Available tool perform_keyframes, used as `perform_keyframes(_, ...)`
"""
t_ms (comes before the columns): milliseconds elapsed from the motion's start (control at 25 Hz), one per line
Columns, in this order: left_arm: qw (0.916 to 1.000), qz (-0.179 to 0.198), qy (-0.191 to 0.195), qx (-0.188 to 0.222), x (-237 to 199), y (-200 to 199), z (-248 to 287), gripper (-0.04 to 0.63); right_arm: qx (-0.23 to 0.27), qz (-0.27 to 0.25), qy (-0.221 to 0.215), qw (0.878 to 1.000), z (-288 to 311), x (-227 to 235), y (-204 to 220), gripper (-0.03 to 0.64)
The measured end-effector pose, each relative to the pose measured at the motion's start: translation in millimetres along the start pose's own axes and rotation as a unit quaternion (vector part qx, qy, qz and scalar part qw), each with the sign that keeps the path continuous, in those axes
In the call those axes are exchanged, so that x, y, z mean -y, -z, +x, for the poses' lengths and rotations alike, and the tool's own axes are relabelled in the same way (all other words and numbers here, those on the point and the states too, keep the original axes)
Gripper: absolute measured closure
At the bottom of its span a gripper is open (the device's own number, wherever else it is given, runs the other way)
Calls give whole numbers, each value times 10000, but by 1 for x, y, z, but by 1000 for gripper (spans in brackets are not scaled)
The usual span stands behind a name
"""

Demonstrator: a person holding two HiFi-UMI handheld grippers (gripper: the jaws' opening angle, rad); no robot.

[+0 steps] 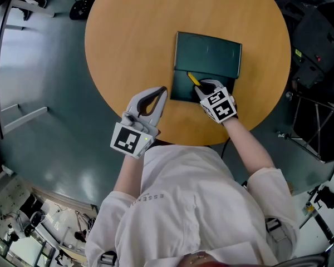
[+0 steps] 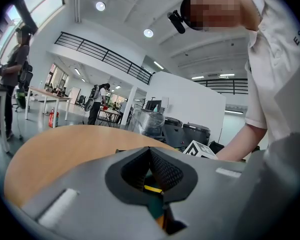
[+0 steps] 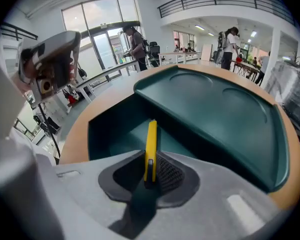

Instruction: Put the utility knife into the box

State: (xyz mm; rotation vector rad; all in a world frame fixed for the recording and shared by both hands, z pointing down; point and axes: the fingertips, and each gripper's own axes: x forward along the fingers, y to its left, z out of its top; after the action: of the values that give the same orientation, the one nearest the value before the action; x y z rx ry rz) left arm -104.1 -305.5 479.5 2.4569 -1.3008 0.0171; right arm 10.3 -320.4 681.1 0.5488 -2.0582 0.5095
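Observation:
A dark green box [image 1: 181, 85] lies open near the middle of the round wooden table [image 1: 128, 43], its lid [image 1: 209, 54] folded back on the far side. My right gripper [image 1: 204, 88] is shut on the yellow utility knife [image 1: 193, 79], which points over the box's open compartment. In the right gripper view the knife [image 3: 151, 139] sticks out from between the jaws of my right gripper [image 3: 150, 171], above the box's hollow [image 3: 110, 129], with the lid [image 3: 215, 109] beyond. My left gripper [image 1: 160, 92] rests on the table left of the box, shut and empty; its tips [image 2: 150, 151] meet.
The table's near edge [image 1: 172, 141] runs just under both grippers. Black cases and a metal stand [image 1: 317, 127] crowd the floor to the right. A dark object [image 1: 83, 4] lies on the floor at the upper left. People stand far off by desks [image 2: 97, 104].

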Motion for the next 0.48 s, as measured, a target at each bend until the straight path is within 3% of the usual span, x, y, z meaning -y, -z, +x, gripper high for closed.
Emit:
perform_keyframes(200, 9999, 14, 101, -21, 1, 1, 1, 586, -92, 184, -59, 9998, 2, -2, 4, 560)
perform_keyframes(280, 9999, 10, 104, -32, 1, -1, -1, 586, -3, 227, -70, 9997, -2, -5, -1, 522)
perform_keyframes(360, 9999, 35, 112, 5, 3, -4, -3, 586, 250, 196, 27, 9995, -15, -6, -12, 517)
perform_keyframes(480, 9996, 192, 148, 152, 15, -16, -2, 586, 1040, 216, 256, 9940, -51, -5, -37, 518)
